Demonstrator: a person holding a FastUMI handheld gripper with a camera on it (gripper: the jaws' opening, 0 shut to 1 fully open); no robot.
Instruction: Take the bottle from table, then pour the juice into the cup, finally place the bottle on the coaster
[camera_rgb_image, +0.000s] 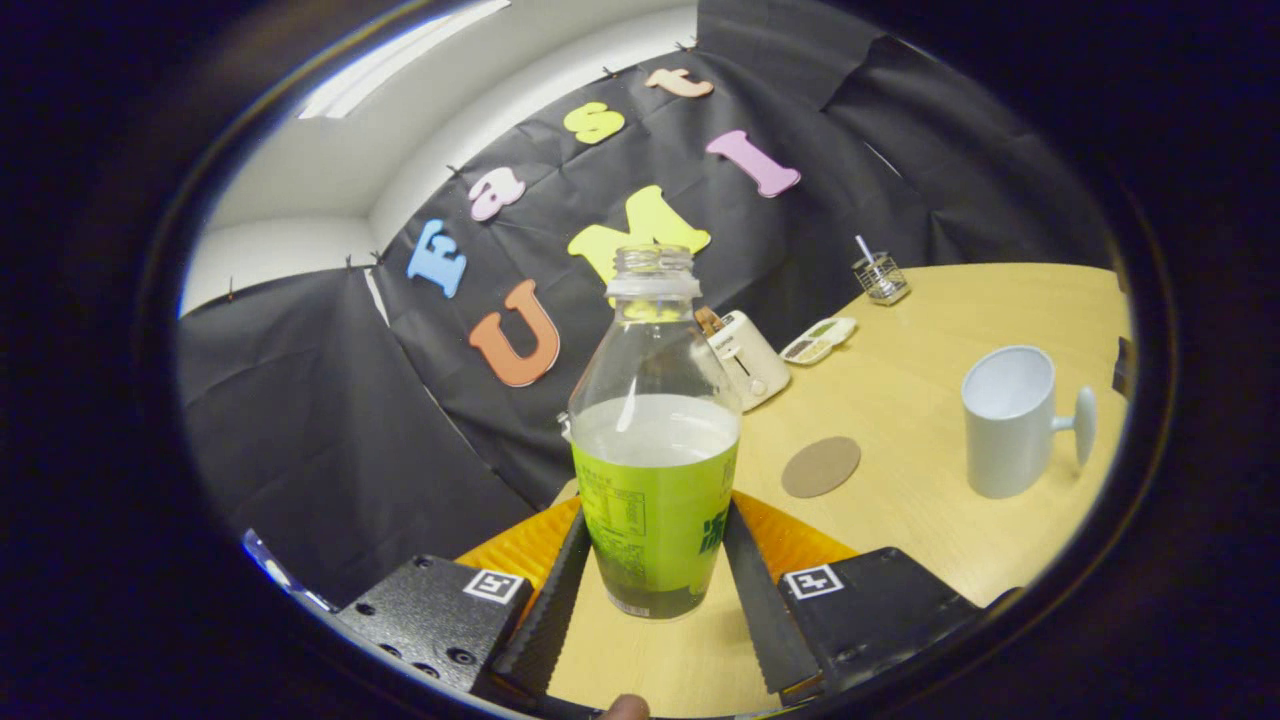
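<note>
on the wooden table (930, 400): bottle (655, 440), uncapped, part-filled, upright between the gripper (655, 560) fingers, both pads pressed to its green label; white cup (1010, 420), well right; toaster (745, 355) beyond the bottle; round coaster (821, 466), between bottle and cup; small wire holder (881, 278), far back.
</note>
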